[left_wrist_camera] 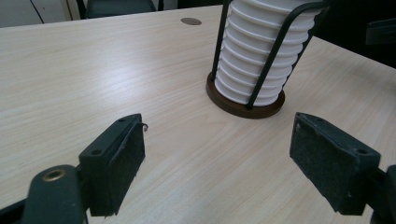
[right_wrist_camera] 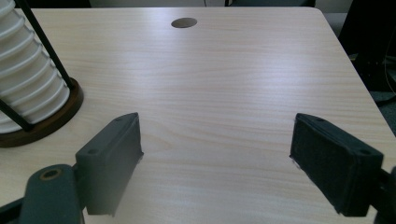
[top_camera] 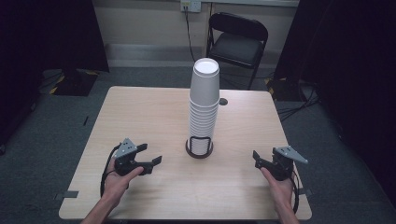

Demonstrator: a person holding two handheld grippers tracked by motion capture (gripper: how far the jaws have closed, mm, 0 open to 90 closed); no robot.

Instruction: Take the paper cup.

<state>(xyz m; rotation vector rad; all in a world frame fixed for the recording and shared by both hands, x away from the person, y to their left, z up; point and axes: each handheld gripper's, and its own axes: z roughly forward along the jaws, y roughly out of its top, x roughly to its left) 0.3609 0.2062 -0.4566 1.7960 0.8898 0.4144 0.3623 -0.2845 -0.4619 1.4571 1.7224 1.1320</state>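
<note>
A tall stack of white paper cups stands in a dark wire-and-wood holder, centred for reach. The left gripper and right gripper flank it, jaws spread wide and empty.

cup stack mid-table — flanks seemingly open

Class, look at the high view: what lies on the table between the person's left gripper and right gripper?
The stack of white cups in its wire holder stands roughly midway between the left gripper and the right gripper, slightly farther back. The table there is otherwise bare wood.
</note>
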